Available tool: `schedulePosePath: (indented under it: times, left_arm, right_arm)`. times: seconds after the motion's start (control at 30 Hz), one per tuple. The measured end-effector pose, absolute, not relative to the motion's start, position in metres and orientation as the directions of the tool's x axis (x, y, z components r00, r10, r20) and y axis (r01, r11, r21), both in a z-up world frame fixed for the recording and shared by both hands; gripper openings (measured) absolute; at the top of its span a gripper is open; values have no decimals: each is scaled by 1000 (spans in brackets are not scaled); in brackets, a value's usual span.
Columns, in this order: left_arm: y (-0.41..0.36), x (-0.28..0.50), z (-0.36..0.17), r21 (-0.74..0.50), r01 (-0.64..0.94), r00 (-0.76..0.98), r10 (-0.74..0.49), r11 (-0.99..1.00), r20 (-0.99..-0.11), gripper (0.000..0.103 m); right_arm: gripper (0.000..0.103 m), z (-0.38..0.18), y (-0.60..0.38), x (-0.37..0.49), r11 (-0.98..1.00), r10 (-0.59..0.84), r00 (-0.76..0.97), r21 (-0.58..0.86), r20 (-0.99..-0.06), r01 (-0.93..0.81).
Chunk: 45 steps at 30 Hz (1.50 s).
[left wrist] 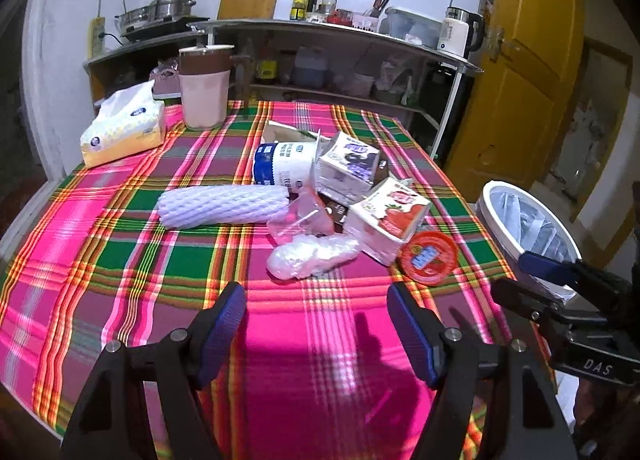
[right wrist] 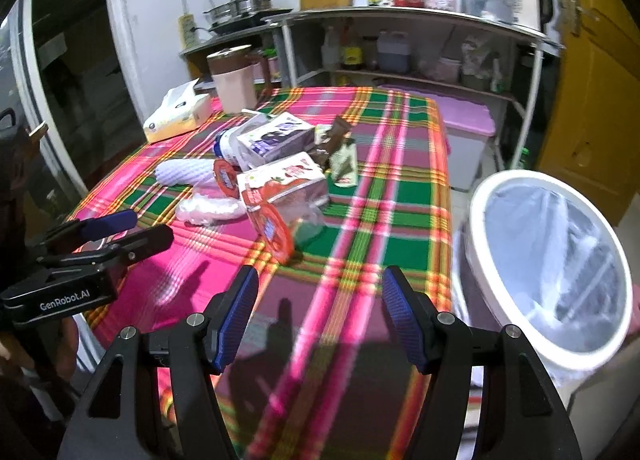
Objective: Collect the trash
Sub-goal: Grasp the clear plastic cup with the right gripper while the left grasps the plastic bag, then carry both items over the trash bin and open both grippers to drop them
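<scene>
Your left tongs (left wrist: 316, 324) and right tongs (right wrist: 316, 316) both hang wide open and empty over the near counter (left wrist: 120, 260). The trash pile (left wrist: 340, 196) sits ahead, mid-counter; the bin (right wrist: 548, 268) stands off the right edge. No piece is picked yet: next, reach for the nearest, the red lid (left wrist: 430, 258).

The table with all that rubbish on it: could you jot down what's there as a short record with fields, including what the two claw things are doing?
Surface: plaid pink-and-green tablecloth
Trash pile: white foam net sleeve, crumpled clear plastic bag, strawberry-print white carton, red round foil lid, purple-print white carton, blue-and-white paper cup on its side
Not trash, far left corner: yellow tissue pack, pink jug with brown lid
Bin: white round bin with clear liner, beside the table's right edge
Left gripper: open, empty
Right gripper: open, empty
</scene>
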<state>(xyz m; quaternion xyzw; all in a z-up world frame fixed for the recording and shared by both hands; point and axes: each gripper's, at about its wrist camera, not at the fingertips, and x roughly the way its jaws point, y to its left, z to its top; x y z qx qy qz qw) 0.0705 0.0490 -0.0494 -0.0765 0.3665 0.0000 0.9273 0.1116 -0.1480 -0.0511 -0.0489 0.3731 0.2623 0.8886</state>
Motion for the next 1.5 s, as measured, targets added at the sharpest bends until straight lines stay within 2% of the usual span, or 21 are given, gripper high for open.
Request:
schedulePosePath:
  times: [0.5,0.57,0.67,0.73,0.8,0.87,1.5]
  left_arm:
    - [62,117,-66,-164,18,697,-130,986,-705,71]
    - [61,120,-68,-168,27,690,-140,985,-710,63]
    - [60,123,-71,-170,29,682,-144,985,-717,52]
    - [58,124,-73,-165,33,679,-143,986,-720,47]
    - [56,124,-74,-163,38,676,-145,986,-722,42]
    - [54,123,-76,-163,39,669,-147,986,-728,32]
    - [46,97,-60,-178,27,694,-146,984,-705,28]
  right_arm:
    - [65,-76,-108,172,790,471,447,138,-761,-597]
    - [63,-78,-105,176,789,472,435,147,-767,-597]
    - [50,-80,-103,179,782,482,424,158,-767,-603]
    - [44,-80,-102,178,778,486,419,160,-767,-608]
    - [44,-80,-101,178,775,488,417,161,-767,-611]
    - [44,-80,-100,177,774,490,418,162,-765,-612]
    - [44,-65,-122,155,801,490,467,168,-736,-575]
